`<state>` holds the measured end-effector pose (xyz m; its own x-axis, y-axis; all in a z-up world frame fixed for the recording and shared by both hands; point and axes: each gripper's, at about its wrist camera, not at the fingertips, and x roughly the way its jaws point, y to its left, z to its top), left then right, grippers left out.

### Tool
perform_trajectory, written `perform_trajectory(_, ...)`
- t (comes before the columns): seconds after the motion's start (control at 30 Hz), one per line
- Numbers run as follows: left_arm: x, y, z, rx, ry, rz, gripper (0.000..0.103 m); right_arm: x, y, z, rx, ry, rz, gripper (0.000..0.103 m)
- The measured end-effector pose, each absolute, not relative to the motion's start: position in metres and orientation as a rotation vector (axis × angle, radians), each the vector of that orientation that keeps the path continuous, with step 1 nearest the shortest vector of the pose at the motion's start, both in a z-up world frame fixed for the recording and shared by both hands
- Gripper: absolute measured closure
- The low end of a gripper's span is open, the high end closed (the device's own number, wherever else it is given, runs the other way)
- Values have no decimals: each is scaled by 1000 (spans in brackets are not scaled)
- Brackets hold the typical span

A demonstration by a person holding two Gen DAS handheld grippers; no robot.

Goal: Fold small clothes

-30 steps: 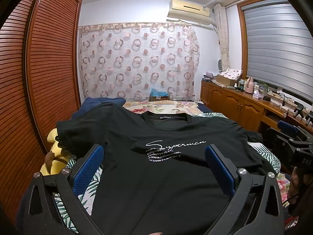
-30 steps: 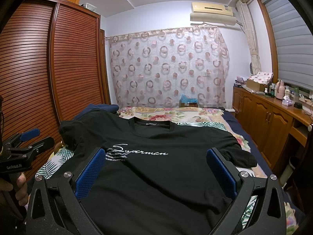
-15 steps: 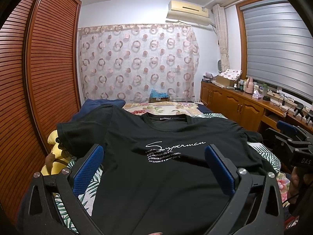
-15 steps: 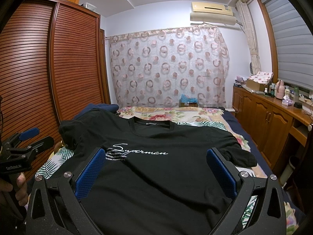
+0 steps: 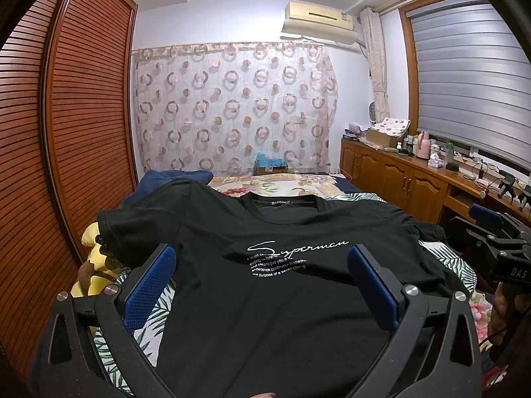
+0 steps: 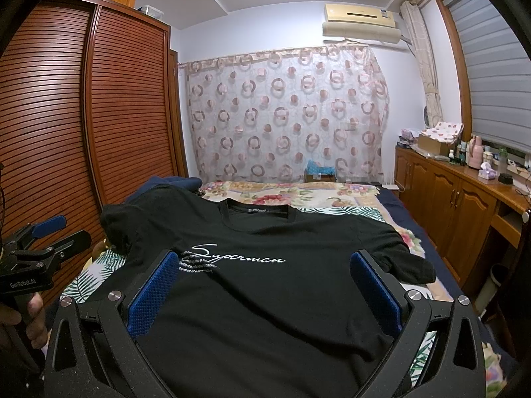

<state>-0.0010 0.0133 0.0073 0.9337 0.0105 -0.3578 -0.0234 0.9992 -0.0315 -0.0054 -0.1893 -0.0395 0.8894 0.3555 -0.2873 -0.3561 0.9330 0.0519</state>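
Note:
A black T-shirt point(image 5: 282, 298) with white "Superman" lettering lies spread face up on the bed, collar at the far end; it also shows in the right wrist view point(image 6: 265, 298). My left gripper point(image 5: 260, 265) is open, its blue pads wide apart above the shirt's lower part. My right gripper point(image 6: 264, 270) is open the same way, over the shirt's lower right half. Each gripper shows at the edge of the other's view: the right one point(image 5: 494, 232) at right, the left one point(image 6: 43, 242) at left. Neither holds cloth.
The bed point(image 6: 298, 195) has a floral and leaf-print cover. A slatted wooden wardrobe point(image 5: 66, 132) stands left, a wooden cabinet point(image 6: 464, 205) with bottles right. Dark blue cloth point(image 5: 172, 179) and a yellow soft toy point(image 5: 91, 242) lie at the bed's left side.
The left wrist view has tilted slightly upward; the shirt and the right gripper have not visibly moved.

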Motion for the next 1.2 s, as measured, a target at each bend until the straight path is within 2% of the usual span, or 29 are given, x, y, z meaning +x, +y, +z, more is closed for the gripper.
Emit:
perform_trajectory(0.93, -2, 11, 6, -27, 362, 20, 0, -6, -188, -39, -2, 293, 369, 0)
perform_trajectory(1.2, 0, 31, 17, -25, 387, 38, 0, -1, -185, -44, -2, 312, 396, 0)
